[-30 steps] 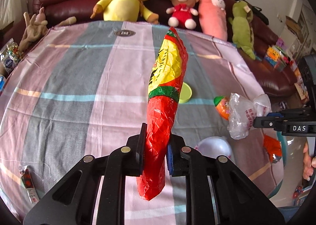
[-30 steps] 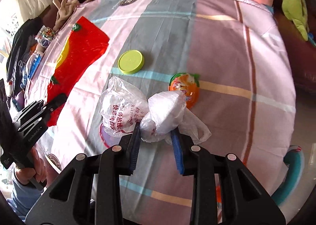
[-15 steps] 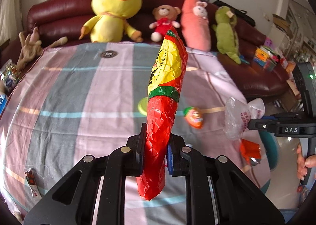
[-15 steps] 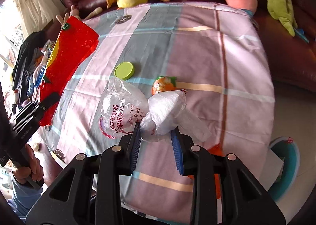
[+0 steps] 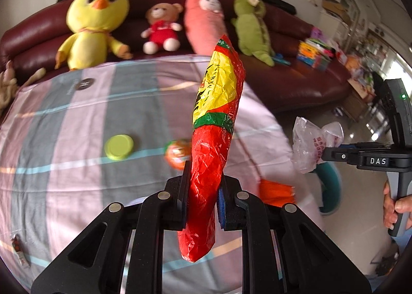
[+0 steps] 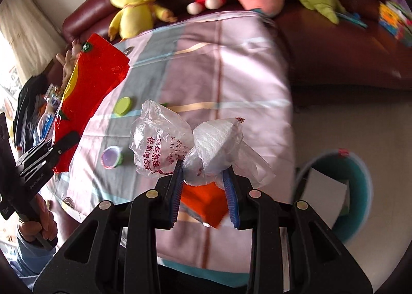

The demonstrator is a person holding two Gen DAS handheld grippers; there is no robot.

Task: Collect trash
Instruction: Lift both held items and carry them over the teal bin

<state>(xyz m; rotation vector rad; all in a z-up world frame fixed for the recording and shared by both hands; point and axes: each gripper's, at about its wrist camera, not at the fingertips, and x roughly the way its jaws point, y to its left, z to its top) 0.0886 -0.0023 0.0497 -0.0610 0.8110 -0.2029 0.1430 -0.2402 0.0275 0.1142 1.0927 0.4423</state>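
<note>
Left wrist view is showing the left tool [image 5: 201, 194] clamping a crinkled red-and-yellow foil snack wrapper [image 5: 215, 139] upright, while the right tool [image 6: 204, 185] is pinching a bunched clear plastic bag with red print [image 6: 180, 148] above the striped surface [image 6: 247, 93]. Two pieces are lifted; the round teal bin [image 6: 360, 191] is waiting at four o'clock in the right view, and a lime-green lid [image 5: 119, 147], an orange jelly cup [image 5: 177, 154] and an orange wrapper [image 5: 275, 191] are remaining.

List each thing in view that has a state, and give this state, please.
Left gripper: shut on the red wrapper.
Red wrapper: held upright, off the table.
Right gripper: shut on the clear bag.
Clear bag: crumpled, held in the air.
Green lid: lying flat on the cloth.
Teal bin: open, on the floor beside the table, paper inside.
Orange wrapper: lying at the table edge.
</note>
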